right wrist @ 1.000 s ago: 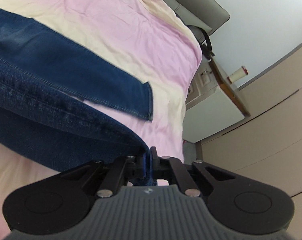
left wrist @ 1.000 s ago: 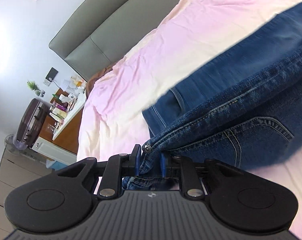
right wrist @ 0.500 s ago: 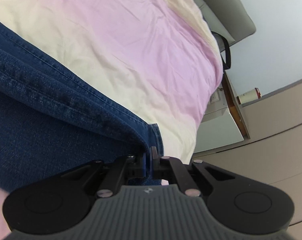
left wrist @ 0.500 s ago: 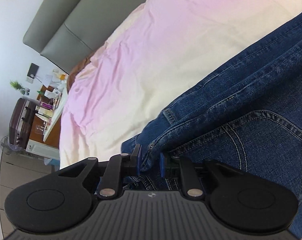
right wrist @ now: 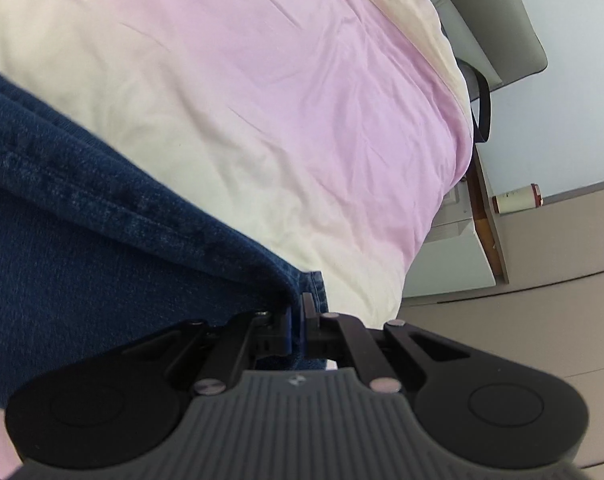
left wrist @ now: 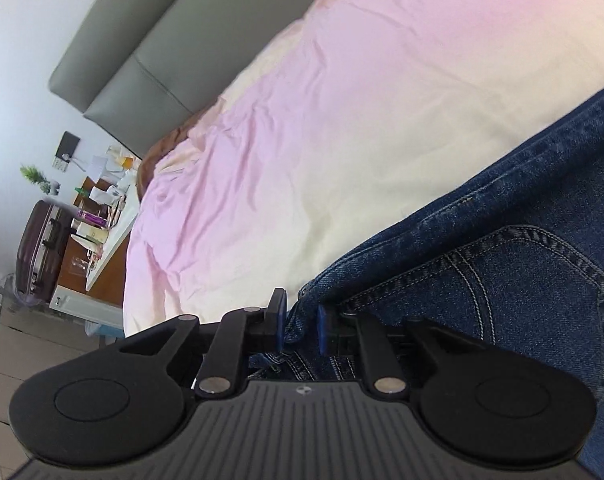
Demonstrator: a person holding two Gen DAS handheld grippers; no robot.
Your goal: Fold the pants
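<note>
Dark blue jeans [left wrist: 502,280] lie folded on a pink and cream bed sheet [left wrist: 342,100]. In the left wrist view a back pocket with pale stitching faces up on the right. My left gripper [left wrist: 299,320] is shut on the thick waistband edge, low over the sheet. In the right wrist view the jeans [right wrist: 81,240] fill the left side, a seamed fold edge running diagonally. There my right gripper [right wrist: 297,312] is shut on the leg end by the hem, close to the sheet [right wrist: 261,80]. The layers underneath are hidden.
A grey padded headboard [left wrist: 141,40] stands at the bed's far end. Beside the bed on the left are a cluttered side table [left wrist: 101,208] and a dark suitcase [left wrist: 37,244]. On the right, the bed edge drops beside a nightstand [right wrist: 462,220] and beige cabinets [right wrist: 542,300].
Both grippers carried the held jeans edge forward and down across the bed. The lower layer that showed ahead a second ago is now covered by the top layer.
</note>
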